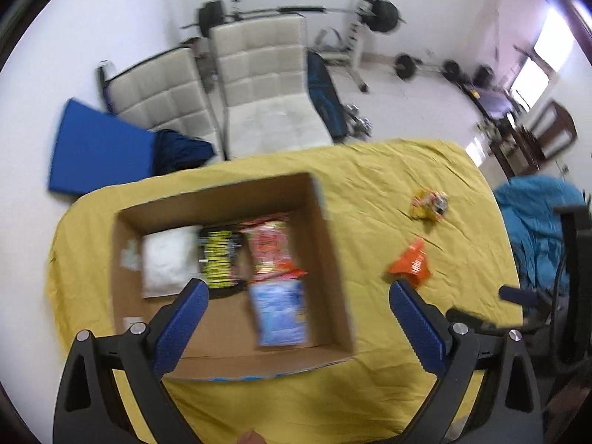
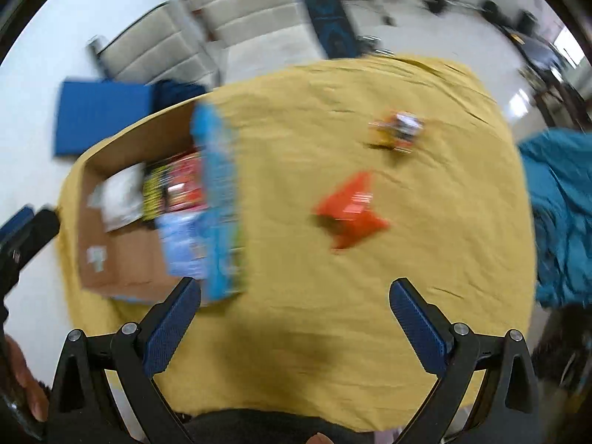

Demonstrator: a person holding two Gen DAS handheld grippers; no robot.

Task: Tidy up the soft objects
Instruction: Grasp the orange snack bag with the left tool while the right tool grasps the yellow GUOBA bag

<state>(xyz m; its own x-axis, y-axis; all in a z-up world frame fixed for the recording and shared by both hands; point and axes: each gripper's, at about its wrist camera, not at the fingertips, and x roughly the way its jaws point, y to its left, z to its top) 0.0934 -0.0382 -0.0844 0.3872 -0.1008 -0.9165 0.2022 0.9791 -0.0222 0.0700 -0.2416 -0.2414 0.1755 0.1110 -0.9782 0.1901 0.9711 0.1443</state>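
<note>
An open cardboard box (image 1: 325, 244) sits on the yellow cloth (image 1: 370, 185). In it lie a white pillow (image 1: 166, 255), a black-and-yellow packet (image 1: 218, 259), a red snack bag (image 1: 272, 249) and a light blue packet (image 1: 281, 312). An orange packet (image 1: 410, 262) and a small yellow packet (image 1: 429, 205) lie on the cloth to the right. My left gripper (image 1: 298, 290) is open and empty above the box's near side. My right gripper (image 2: 296, 288) is open and empty above the cloth, with the box (image 2: 122, 259) to its left and the orange packet (image 2: 351, 214) ahead.
Two white chairs (image 1: 259, 85) stand beyond the table, with a blue mat (image 1: 96, 148) on the floor at left. Gym weights (image 1: 384, 14) stand at the back wall. A teal cloth (image 1: 536, 222) lies over a seat at the right.
</note>
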